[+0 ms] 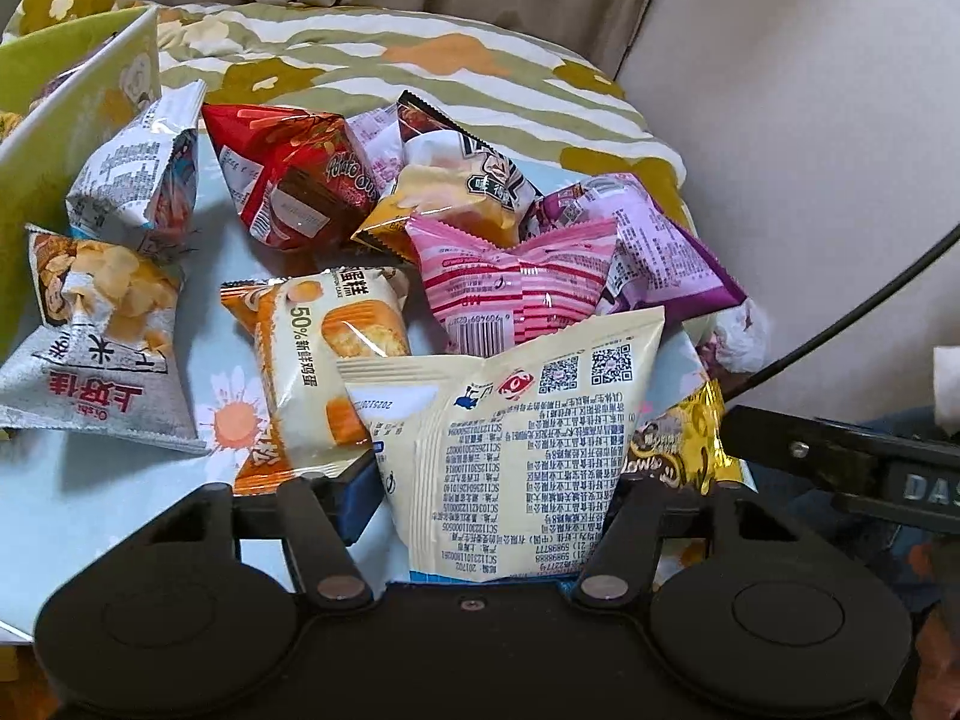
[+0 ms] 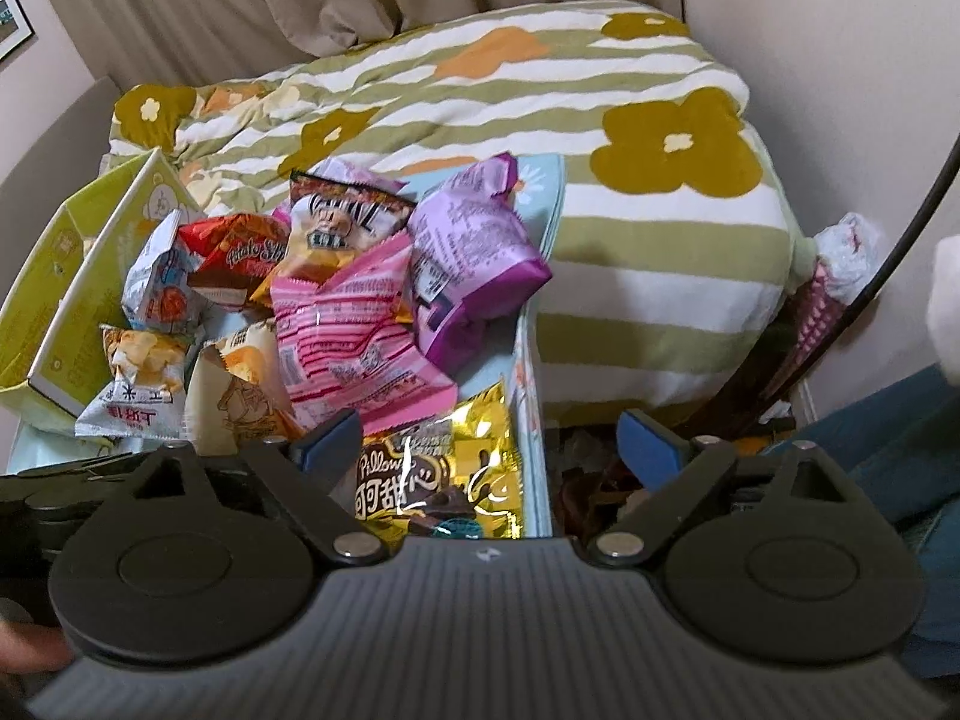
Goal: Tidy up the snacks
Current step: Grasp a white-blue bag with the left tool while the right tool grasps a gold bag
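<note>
While the left gripper [image 1: 486, 498] pinches a cream snack packet [image 1: 510, 450] at the near edge of the pale blue table [image 1: 90, 498], a pink packet [image 1: 516, 288] lies just behind it. The right gripper [image 2: 489, 441] hangs spread above a gold packet [image 2: 444, 468].

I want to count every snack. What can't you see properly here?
Left wrist view: the cream packet hides one pad of the left gripper, so its grip is unclear, and covers part of the gold packet.
Right wrist view: the green box is cut off by the left edge.
</note>
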Demonstrator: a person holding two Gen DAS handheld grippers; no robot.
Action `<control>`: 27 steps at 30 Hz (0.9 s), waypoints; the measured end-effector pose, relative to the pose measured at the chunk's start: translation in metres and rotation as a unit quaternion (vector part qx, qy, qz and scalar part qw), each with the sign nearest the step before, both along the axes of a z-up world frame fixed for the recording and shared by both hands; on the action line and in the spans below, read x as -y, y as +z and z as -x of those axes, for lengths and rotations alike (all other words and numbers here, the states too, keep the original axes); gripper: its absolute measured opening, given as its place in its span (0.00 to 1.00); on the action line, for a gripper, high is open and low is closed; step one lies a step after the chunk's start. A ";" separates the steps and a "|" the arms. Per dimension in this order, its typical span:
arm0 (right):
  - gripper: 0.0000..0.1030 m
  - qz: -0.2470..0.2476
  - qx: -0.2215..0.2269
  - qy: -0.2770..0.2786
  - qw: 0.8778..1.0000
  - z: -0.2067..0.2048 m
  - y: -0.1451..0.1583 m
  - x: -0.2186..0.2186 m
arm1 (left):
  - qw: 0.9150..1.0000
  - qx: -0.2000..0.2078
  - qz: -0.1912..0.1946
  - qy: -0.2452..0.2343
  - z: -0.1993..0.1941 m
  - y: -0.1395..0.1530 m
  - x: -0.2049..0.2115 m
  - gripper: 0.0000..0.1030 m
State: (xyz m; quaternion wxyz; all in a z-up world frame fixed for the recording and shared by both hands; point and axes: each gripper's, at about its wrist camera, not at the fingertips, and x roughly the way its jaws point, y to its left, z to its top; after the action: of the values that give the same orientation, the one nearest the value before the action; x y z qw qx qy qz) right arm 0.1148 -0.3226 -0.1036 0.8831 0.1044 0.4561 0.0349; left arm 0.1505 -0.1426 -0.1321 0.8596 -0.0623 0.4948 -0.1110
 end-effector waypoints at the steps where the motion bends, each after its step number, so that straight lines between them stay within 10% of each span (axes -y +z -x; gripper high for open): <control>1: 0.98 -0.001 -0.002 0.003 1.000 -0.001 -0.003 -0.002 | 1.000 0.002 -0.006 -0.002 0.001 0.000 0.000 0.63; 27: 0.91 0.009 0.011 0.059 0.998 -0.022 -0.028 -0.023 | 0.997 0.017 -0.077 -0.010 0.015 -0.002 -0.009 0.62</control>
State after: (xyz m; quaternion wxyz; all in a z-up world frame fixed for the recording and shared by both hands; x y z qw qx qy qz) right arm 0.1371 -0.2993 -0.1318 0.8853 0.0692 0.4519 0.0844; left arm 0.1358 -0.1336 -0.1346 0.8690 0.0110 0.4878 -0.0817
